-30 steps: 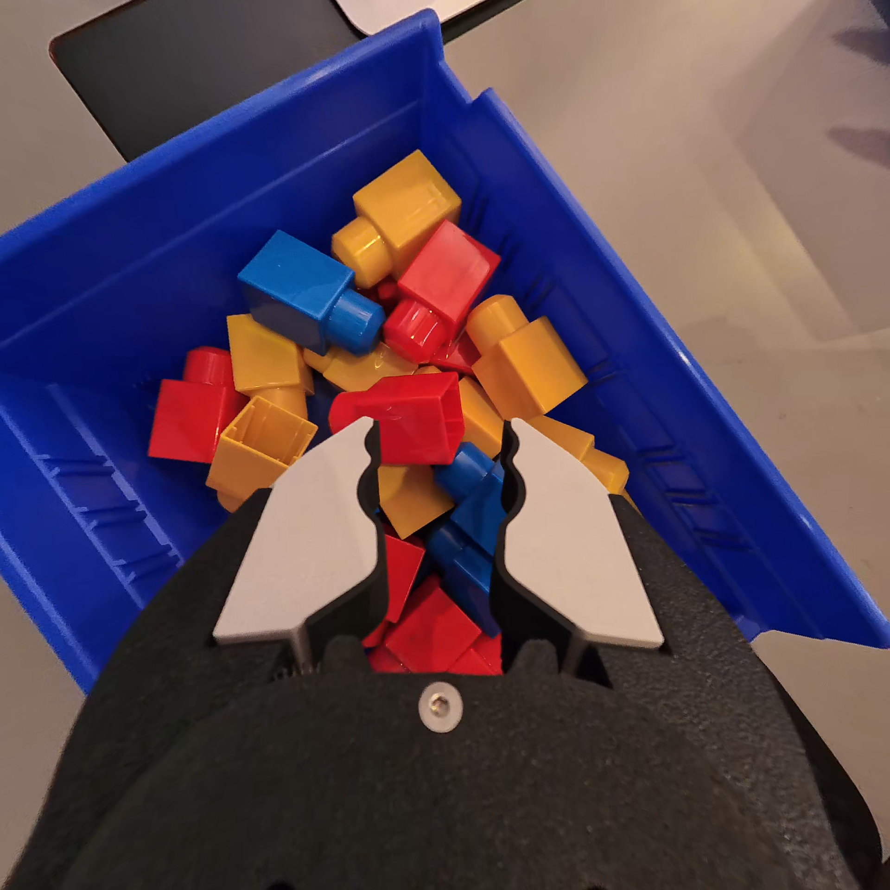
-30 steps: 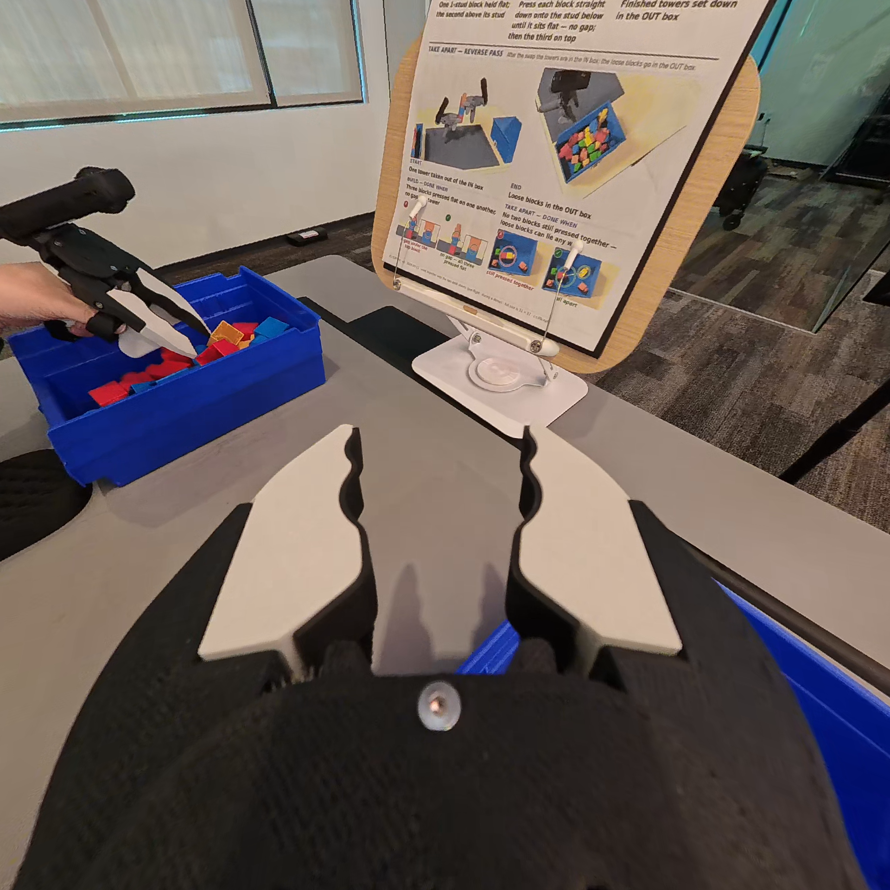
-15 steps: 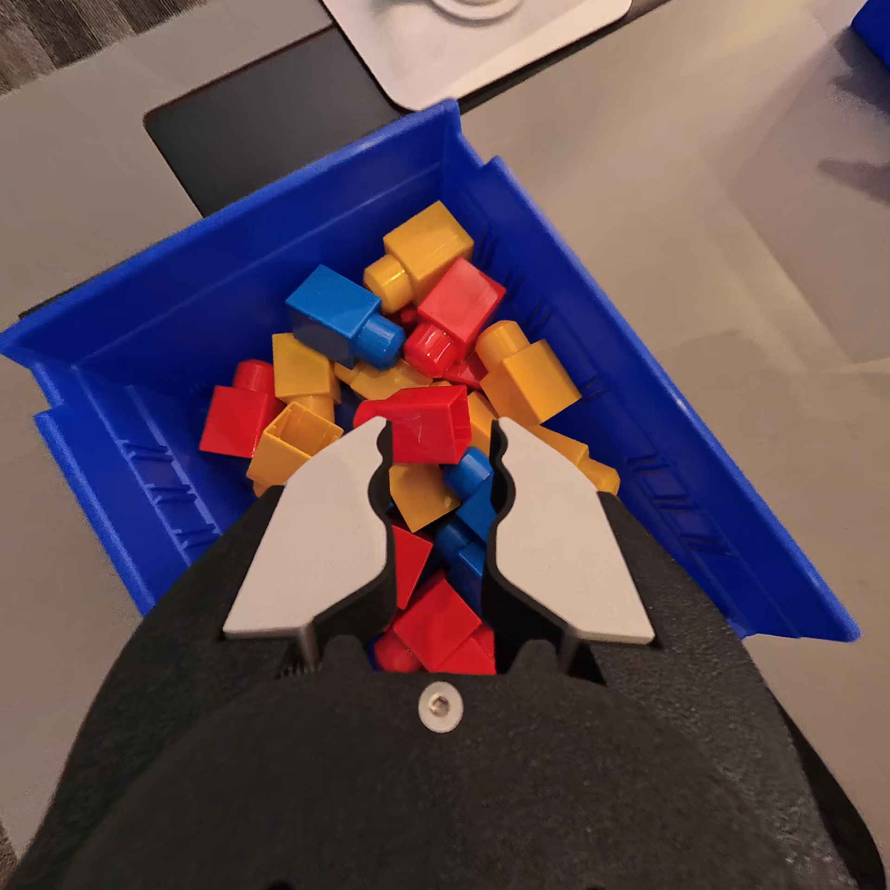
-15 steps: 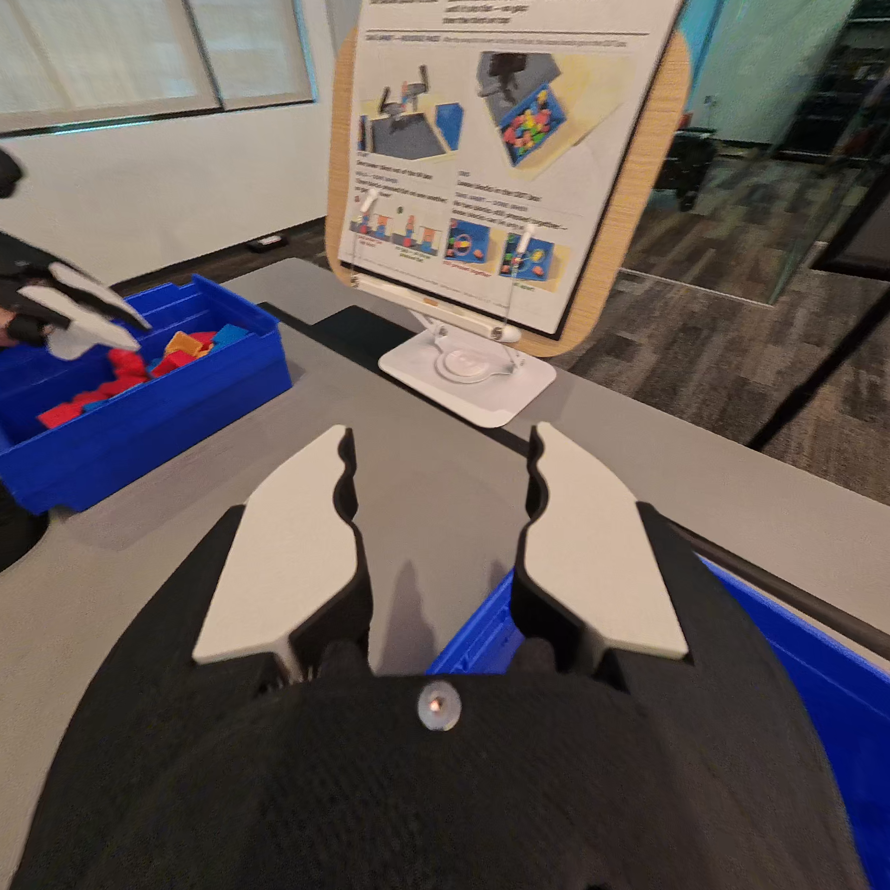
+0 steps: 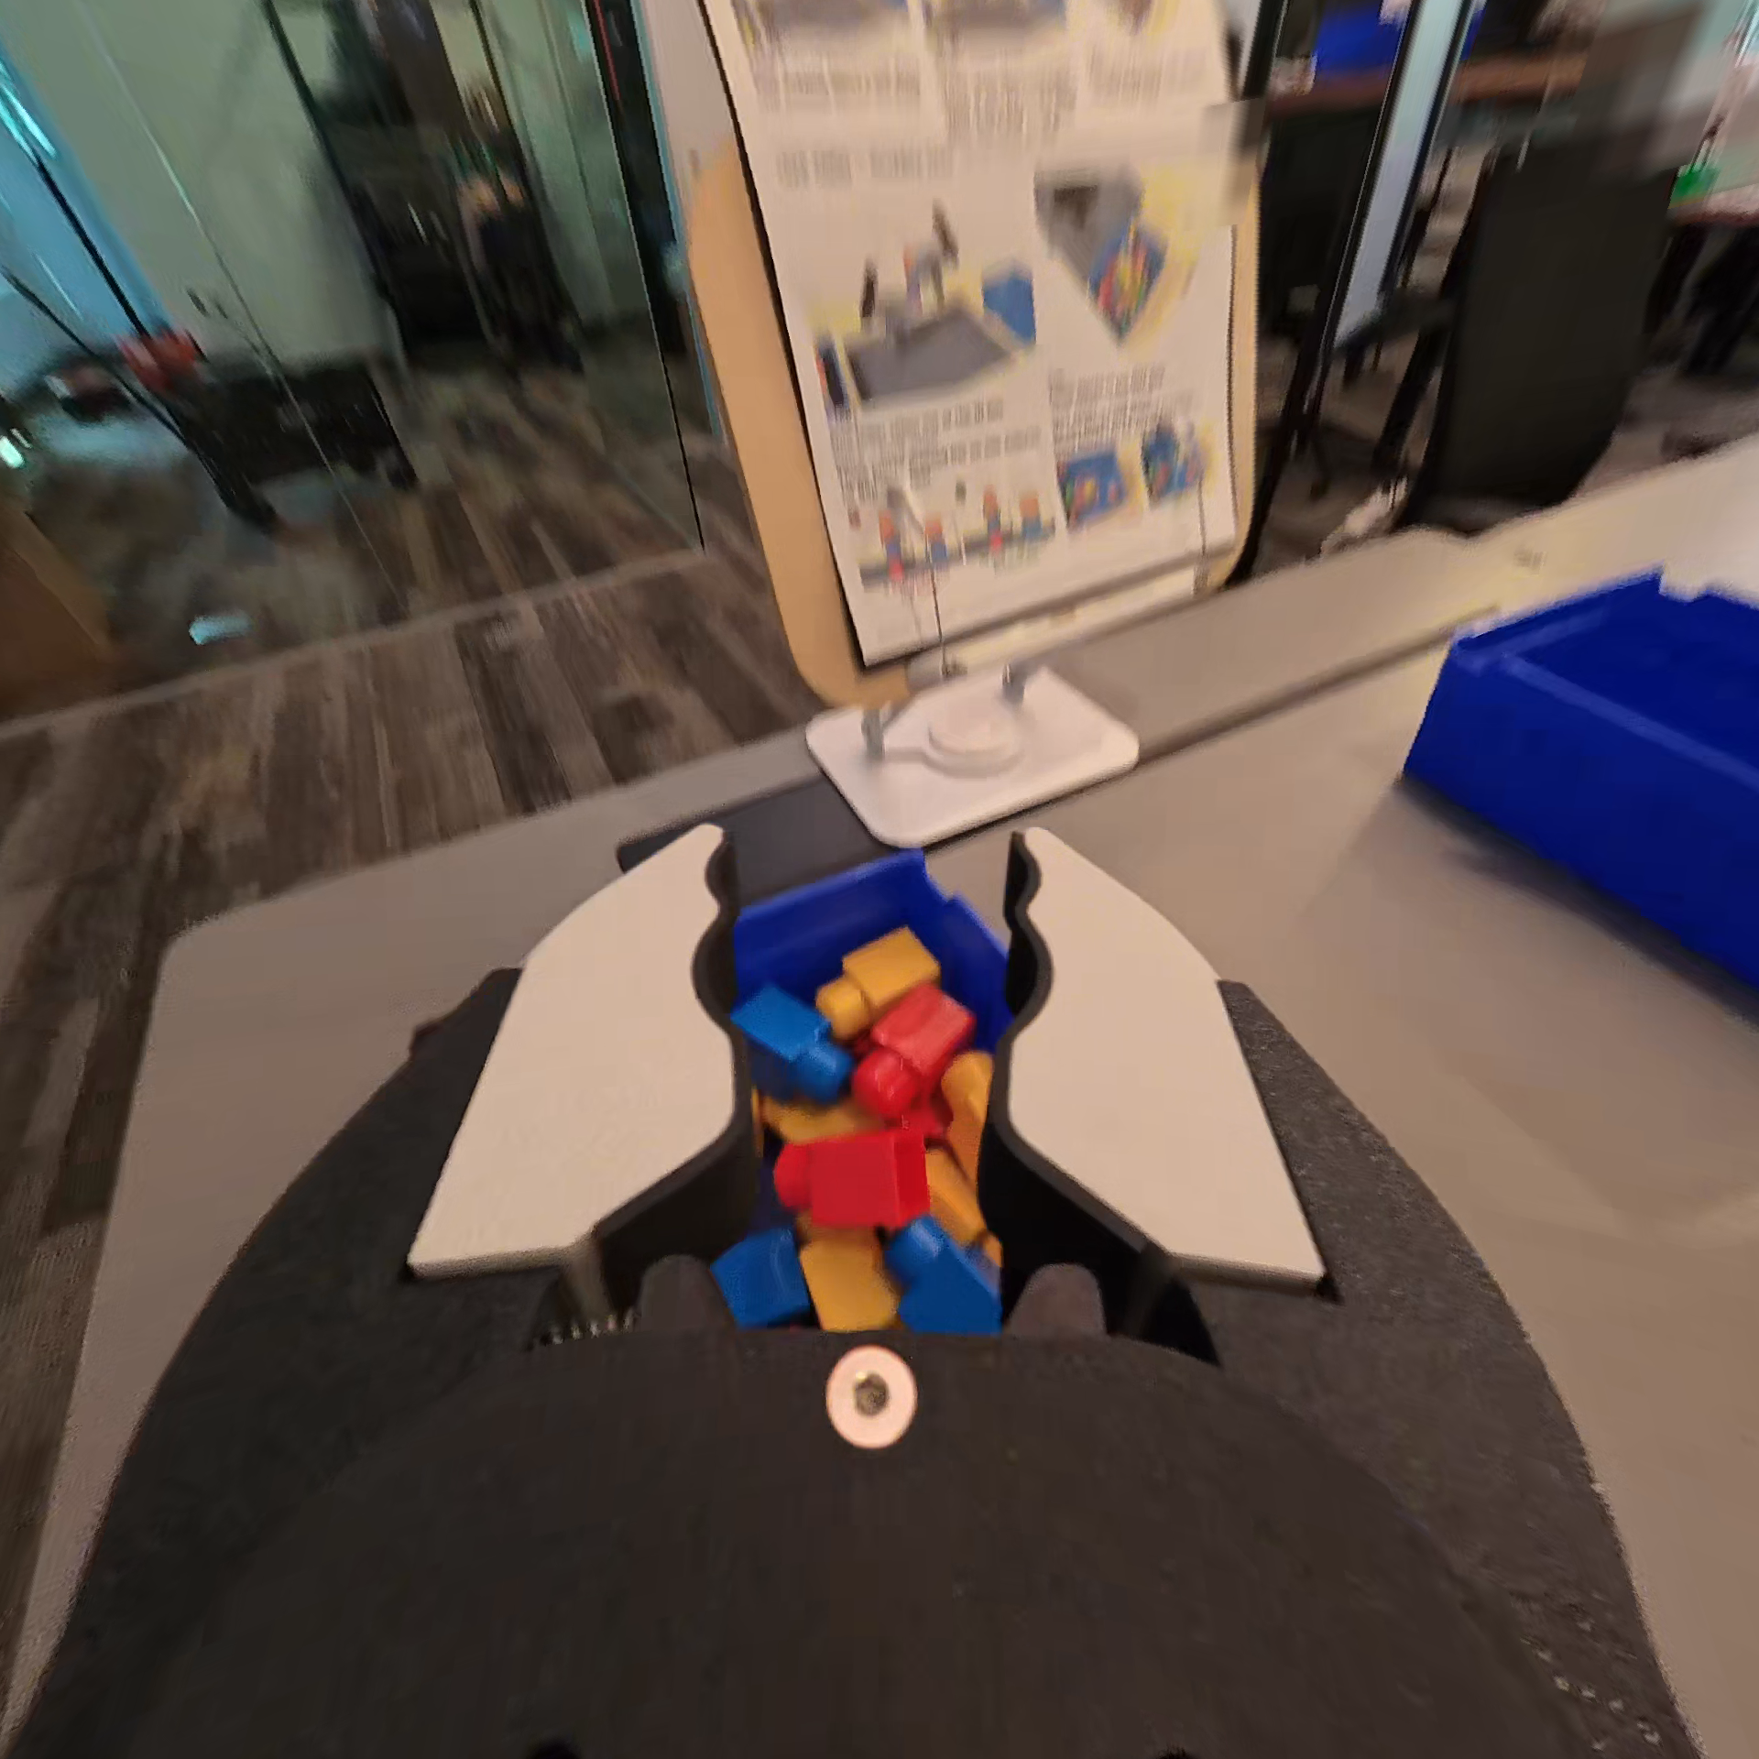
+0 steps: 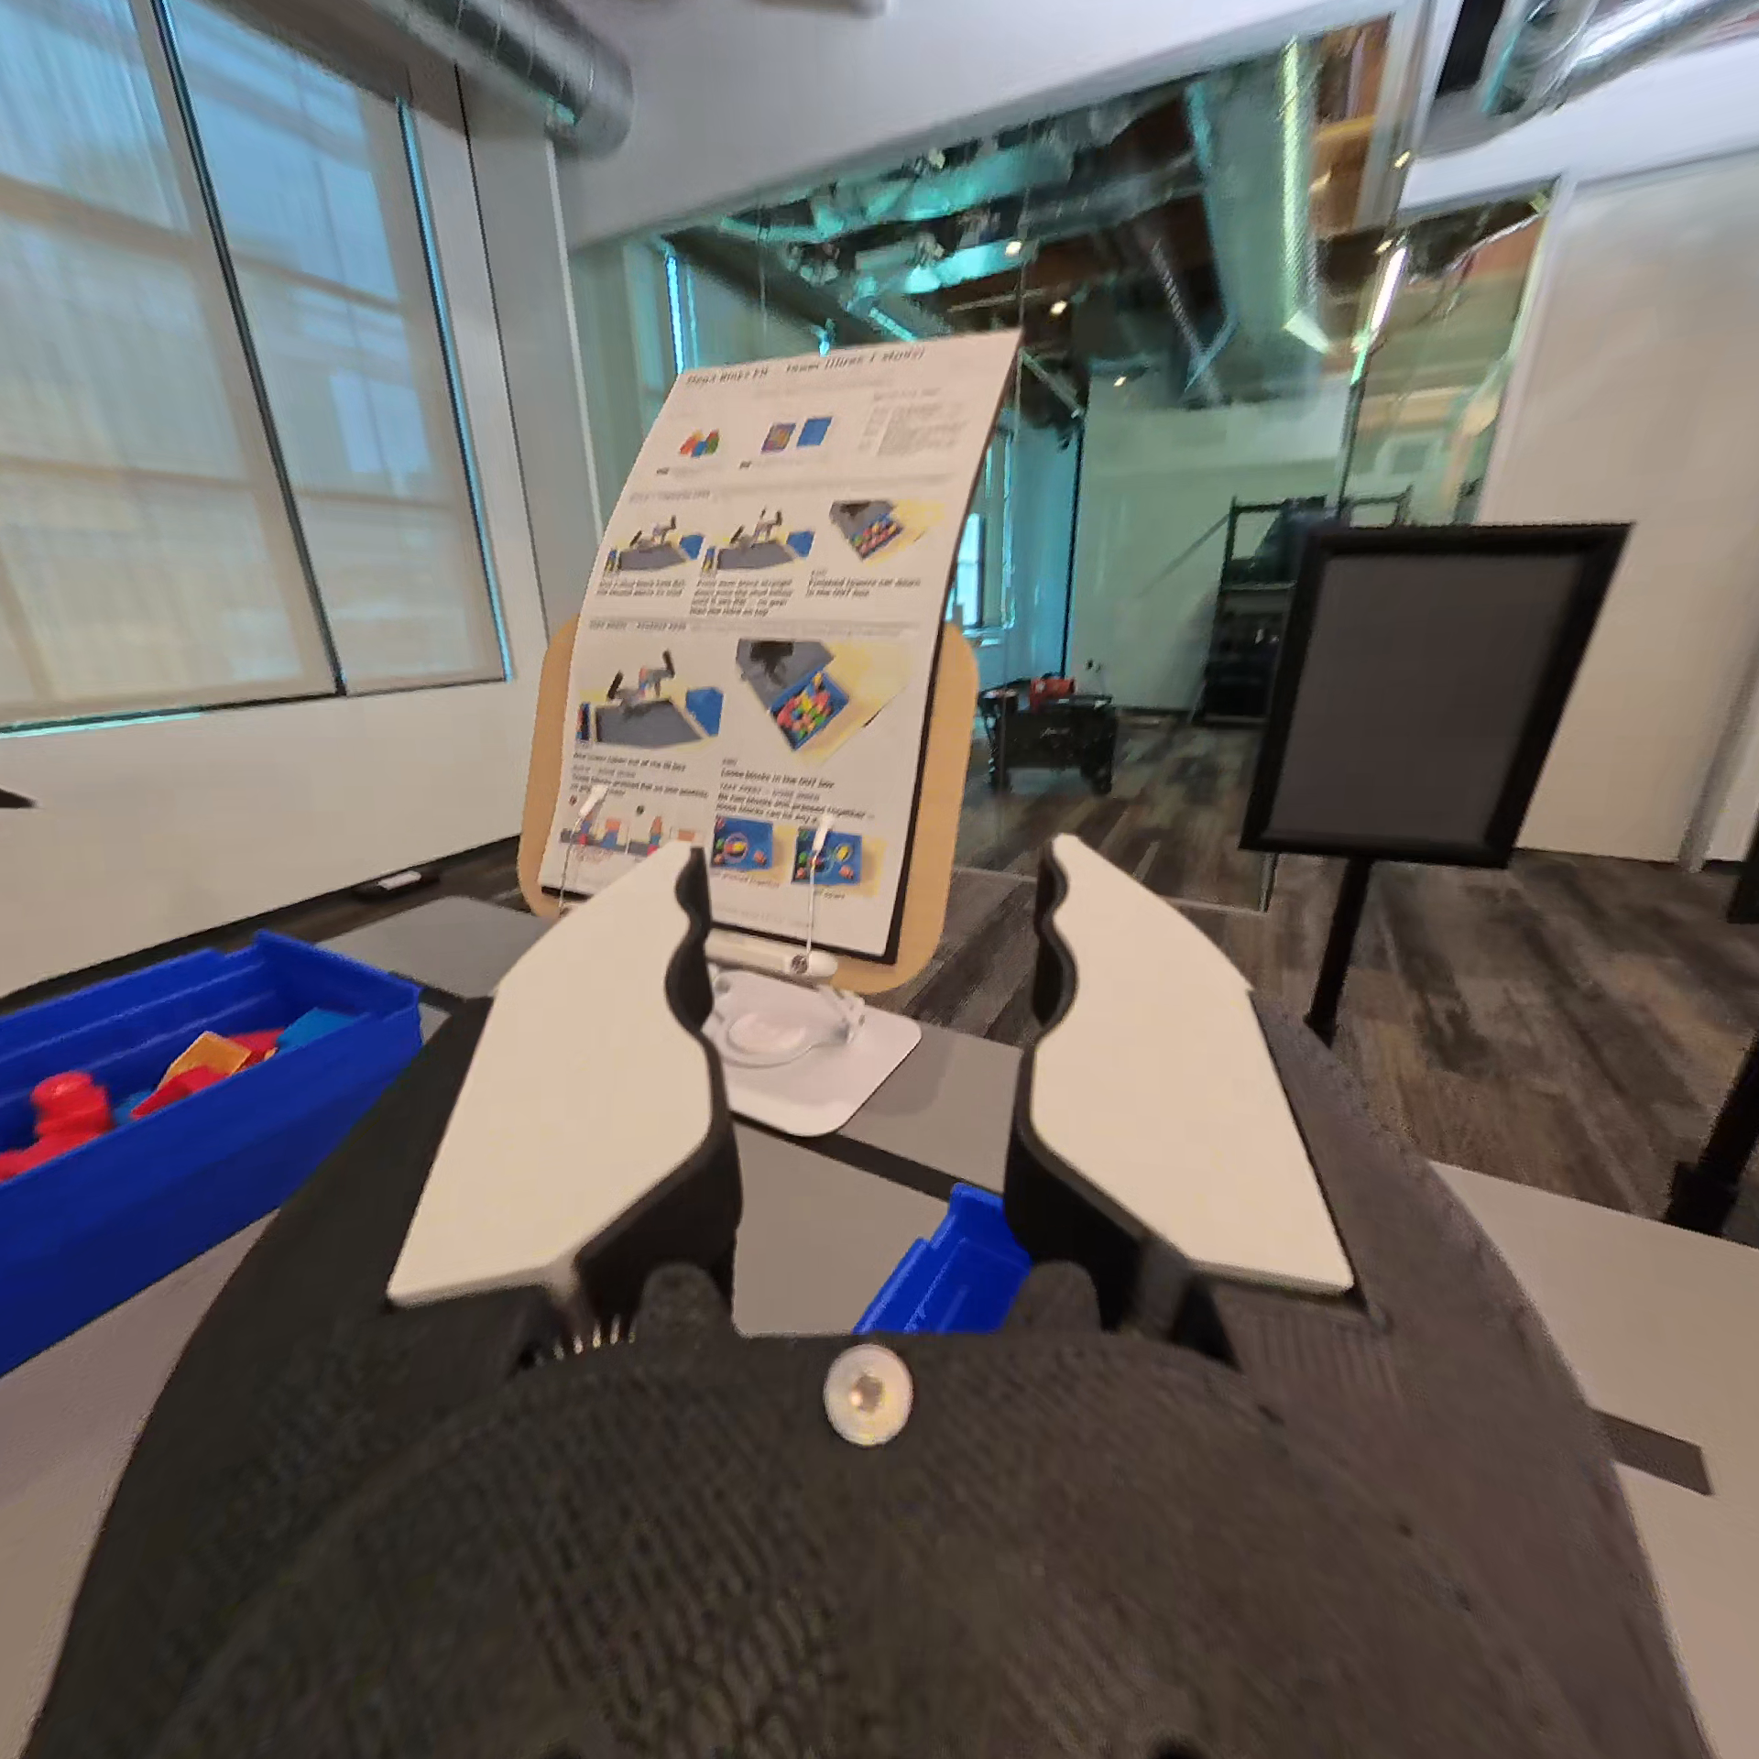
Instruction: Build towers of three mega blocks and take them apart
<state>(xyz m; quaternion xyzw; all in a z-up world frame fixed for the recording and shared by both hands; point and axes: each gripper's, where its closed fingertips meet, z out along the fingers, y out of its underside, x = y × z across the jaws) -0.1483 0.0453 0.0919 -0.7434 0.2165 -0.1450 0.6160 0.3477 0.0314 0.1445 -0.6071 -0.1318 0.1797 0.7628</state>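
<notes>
— So, what do the mega blocks (image 5: 861, 1123) look like?
— Chunky plastic pieces in red, yellow and blue, each a squarish body with one round stud. They lie loose and jumbled in a blue bin (image 5: 838, 914) on the grey tabletop (image 5: 1428, 1047), seen between the fingers of the left claw (image 5: 868, 852). No two look pressed together, though blur makes that hard to judge.
— And the claws?
— The left claw stands fairly wide above the bin with nothing between its pads. The right claw (image 6: 871, 866) is wide too, in the air, holding nothing.
— What is hard to make out?
— The left wrist view is smeared by motion. The claw's body covers most of the bin, so only a strip of blocks shows. A second blue bin (image 5: 1599, 761) is cut off at the right edge, and only a corner of it (image 6: 952, 1266) peeks under the right claw. From the right wrist view the blocks' bin (image 6: 190, 1142) is cut by the left edge.
— Any writing?
— A printed instruction sheet (image 6: 780, 647) with photos stands on a wooden-backed stand (image 6: 809, 1047); its text is blurred. A black framed sign (image 6: 1428, 695) stands behind on the floor
</notes>
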